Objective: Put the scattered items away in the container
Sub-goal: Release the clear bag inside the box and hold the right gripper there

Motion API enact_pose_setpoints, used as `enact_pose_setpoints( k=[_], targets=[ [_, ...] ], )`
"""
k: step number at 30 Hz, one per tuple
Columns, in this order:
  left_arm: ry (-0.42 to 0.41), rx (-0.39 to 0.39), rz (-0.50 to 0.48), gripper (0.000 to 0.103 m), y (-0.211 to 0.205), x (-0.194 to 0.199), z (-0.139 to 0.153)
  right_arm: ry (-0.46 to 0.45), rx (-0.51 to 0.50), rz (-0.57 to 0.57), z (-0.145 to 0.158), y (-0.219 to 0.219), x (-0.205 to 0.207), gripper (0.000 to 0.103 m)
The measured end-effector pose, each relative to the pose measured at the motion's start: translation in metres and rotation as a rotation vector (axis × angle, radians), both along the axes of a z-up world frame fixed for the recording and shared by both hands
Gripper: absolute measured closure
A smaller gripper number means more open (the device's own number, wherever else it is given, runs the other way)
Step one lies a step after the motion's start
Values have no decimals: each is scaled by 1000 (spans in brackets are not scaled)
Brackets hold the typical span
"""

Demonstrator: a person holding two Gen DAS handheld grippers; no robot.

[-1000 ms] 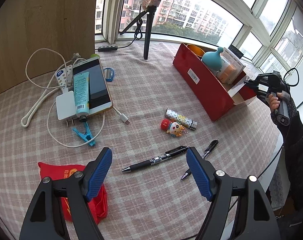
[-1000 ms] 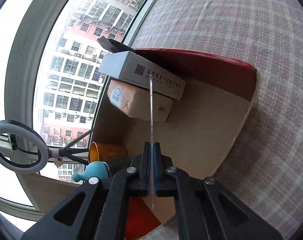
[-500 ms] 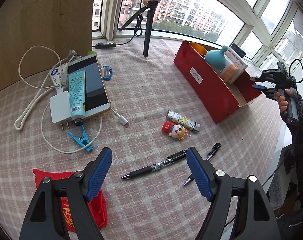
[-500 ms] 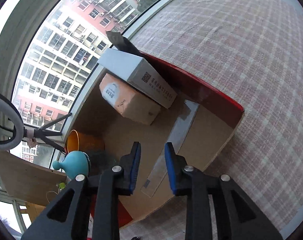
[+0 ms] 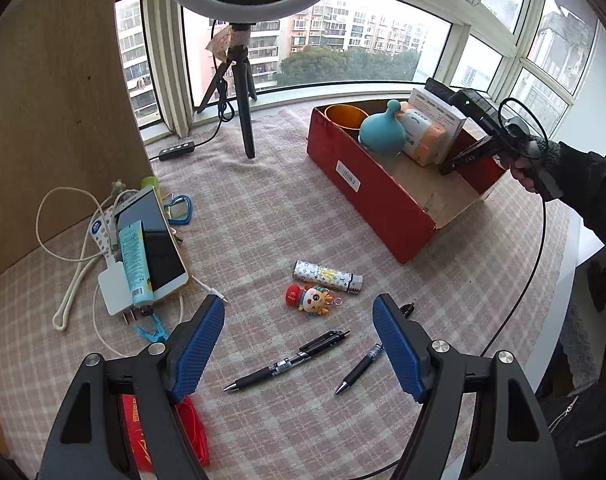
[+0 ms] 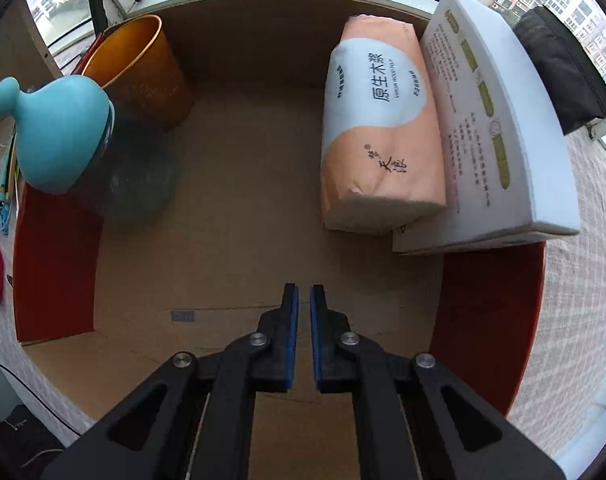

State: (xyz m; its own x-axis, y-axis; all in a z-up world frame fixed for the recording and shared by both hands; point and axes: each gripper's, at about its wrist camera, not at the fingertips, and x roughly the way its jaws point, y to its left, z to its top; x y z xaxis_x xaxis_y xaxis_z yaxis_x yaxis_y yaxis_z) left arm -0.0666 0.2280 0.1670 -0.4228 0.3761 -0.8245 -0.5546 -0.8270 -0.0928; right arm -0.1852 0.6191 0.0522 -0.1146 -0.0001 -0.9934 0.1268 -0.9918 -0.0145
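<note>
Left gripper (image 5: 299, 344) gapes over pens (image 5: 287, 364); only the right view shows right gripper (image 6: 303, 300) nearly closed, empty, inside the box (image 6: 55, 264).

A curved bay of white-framed windows (image 5: 383, 36) wraps the far side, letting in flat grey daylight over pink and white apartment blocks (image 5: 355, 28) and a clump of green trees (image 5: 343, 68). A plain brown wooden panel (image 5: 63, 120) stands at the left. The bench wears a pink-and-grey checked cloth (image 5: 263, 208). A white ring light on a black tripod (image 5: 243, 92) stands near the sill, apparently unlit.
</note>
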Motion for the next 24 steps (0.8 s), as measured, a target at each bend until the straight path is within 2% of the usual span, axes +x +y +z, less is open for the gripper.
enact_pose_setpoints(
  k=[4, 13, 17, 22, 24],
  targets=[
    [17, 1, -17, 28, 23, 4, 6, -44, 42, 77, -16, -2, -7, 97],
    [-1, -8, -49, 28, 68, -1, -2, -89, 61, 156, -25, 3, -18, 97],
    [3, -19, -83, 28, 93, -15, -4, -134, 65, 204, -27, 4, -9, 97],
    [0, -16, -127, 28, 115, -27, -11, -211, 184, 327, -29, -1, 9, 97],
    [-7, -12, -134, 28, 119, -31, -15, -190, 148, 309, -23, -1, 6, 96]
  ],
)
